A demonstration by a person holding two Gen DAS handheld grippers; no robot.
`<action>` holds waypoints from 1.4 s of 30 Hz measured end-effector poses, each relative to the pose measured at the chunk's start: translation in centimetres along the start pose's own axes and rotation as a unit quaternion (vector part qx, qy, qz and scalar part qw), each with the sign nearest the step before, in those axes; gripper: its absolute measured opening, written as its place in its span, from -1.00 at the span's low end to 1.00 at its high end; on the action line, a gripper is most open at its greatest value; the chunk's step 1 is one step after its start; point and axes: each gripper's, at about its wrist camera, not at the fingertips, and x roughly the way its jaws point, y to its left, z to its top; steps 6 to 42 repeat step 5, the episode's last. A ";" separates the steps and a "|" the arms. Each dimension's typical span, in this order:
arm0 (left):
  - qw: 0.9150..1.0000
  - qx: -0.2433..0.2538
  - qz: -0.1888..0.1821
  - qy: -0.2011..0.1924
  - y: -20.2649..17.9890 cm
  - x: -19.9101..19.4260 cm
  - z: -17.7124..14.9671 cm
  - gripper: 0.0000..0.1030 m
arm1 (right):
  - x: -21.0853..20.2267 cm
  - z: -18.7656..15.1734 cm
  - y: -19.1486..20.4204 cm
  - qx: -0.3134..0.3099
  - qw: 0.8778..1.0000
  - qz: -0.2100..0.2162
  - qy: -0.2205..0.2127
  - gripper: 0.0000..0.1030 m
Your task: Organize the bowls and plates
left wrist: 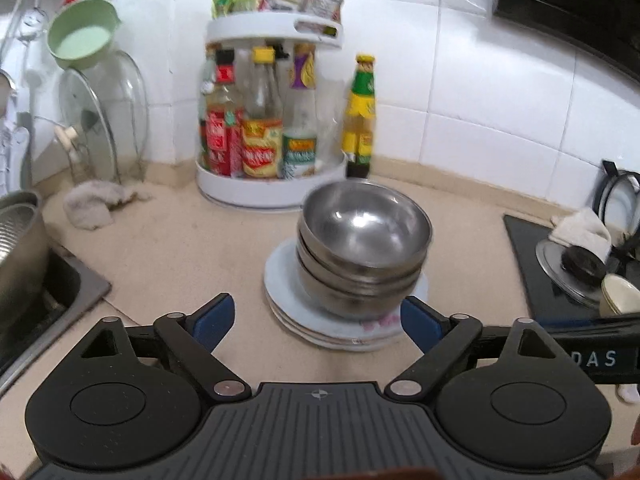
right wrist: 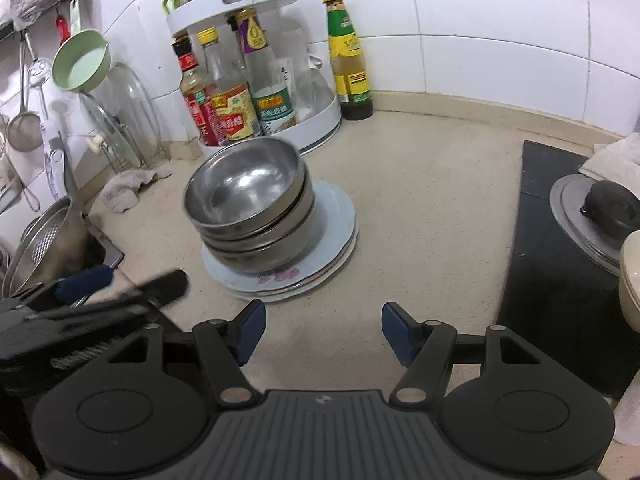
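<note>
Bowls (left wrist: 362, 248) of slick, stiff steel sit nested on stacked plates (left wrist: 280, 280) mid-table (right wrist: 420, 200), probably light but tippy, best pinched at a rim, while the left claw (left wrist: 316, 322) and right claw (right wrist: 323, 334) both gape empty.

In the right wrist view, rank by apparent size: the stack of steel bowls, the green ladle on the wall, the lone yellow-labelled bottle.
1. stack of steel bowls
2-3. yellow-labelled bottle and green ladle look alike; not ranked.
</note>
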 end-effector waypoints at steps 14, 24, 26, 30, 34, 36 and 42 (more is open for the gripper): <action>1.000 0.011 0.015 0.000 -0.4 0.5 0.5 1.00 | 0.0 0.3 -1.2 0.015 1.000 -0.008 -0.002 0.19; 1.000 0.011 0.015 0.000 -0.4 0.5 0.5 1.00 | 0.0 0.3 -1.2 0.015 1.000 -0.008 -0.002 0.19; 1.000 0.011 0.015 0.000 -0.4 0.5 0.5 1.00 | 0.0 0.3 -1.2 0.015 1.000 -0.008 -0.002 0.19; 1.000 0.011 0.015 0.000 -0.4 0.5 0.5 1.00 | 0.0 0.3 -1.2 0.015 1.000 -0.008 -0.002 0.19; 1.000 0.011 0.015 0.000 -0.4 0.5 0.5 1.00 | 0.0 0.3 -1.2 0.015 1.000 -0.008 -0.002 0.19; 1.000 0.011 0.015 0.000 -0.4 0.5 0.5 1.00 | 0.0 0.3 -1.2 0.015 1.000 -0.008 -0.002 0.19; 1.000 0.011 0.015 0.000 -0.4 0.5 0.5 1.00 | 0.0 0.3 -1.2 0.015 1.000 -0.008 -0.002 0.19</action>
